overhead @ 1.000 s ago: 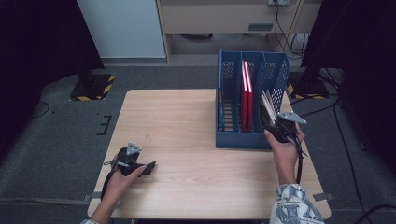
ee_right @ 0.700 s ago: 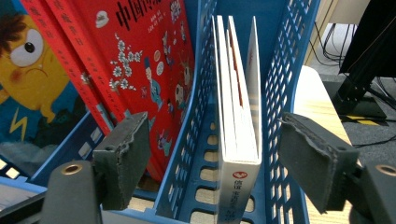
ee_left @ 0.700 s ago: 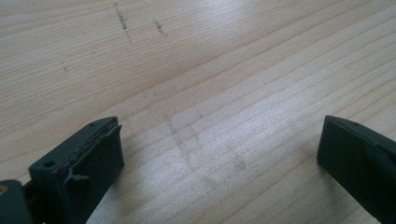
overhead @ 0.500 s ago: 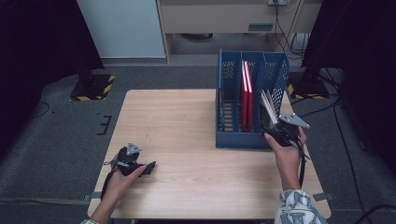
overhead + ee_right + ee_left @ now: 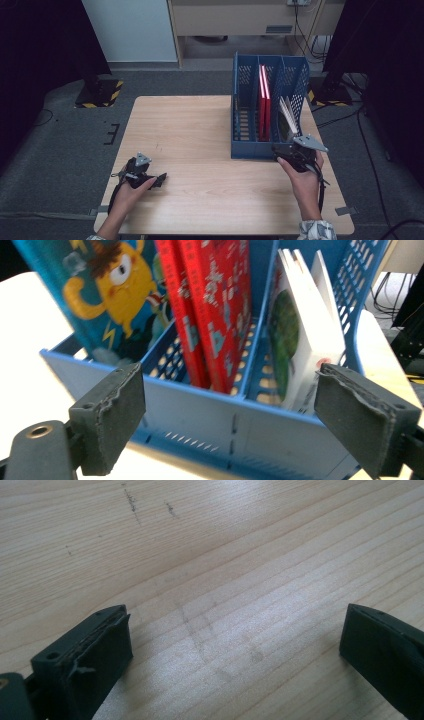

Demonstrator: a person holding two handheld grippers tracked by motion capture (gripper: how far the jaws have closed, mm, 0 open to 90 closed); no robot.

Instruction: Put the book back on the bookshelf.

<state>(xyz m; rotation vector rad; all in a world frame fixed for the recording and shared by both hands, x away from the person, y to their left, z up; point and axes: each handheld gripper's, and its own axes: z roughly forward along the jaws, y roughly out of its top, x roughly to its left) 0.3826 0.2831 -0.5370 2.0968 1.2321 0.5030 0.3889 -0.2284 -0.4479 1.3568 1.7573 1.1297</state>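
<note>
Jaws of the right gripper (image 5: 286, 152) have just been opening and are now standing wide with nothing between them, backing toward the near edge from the white book (image 5: 288, 115), which is leaning in the right slot of the blue rack (image 5: 252, 149) on the table's far right. That book is looking thin, light, stiff and slick-covered, best pinched across its near upper edge. Jaws of the left gripper (image 5: 159, 180) are resting spread and empty at the near left.
</note>
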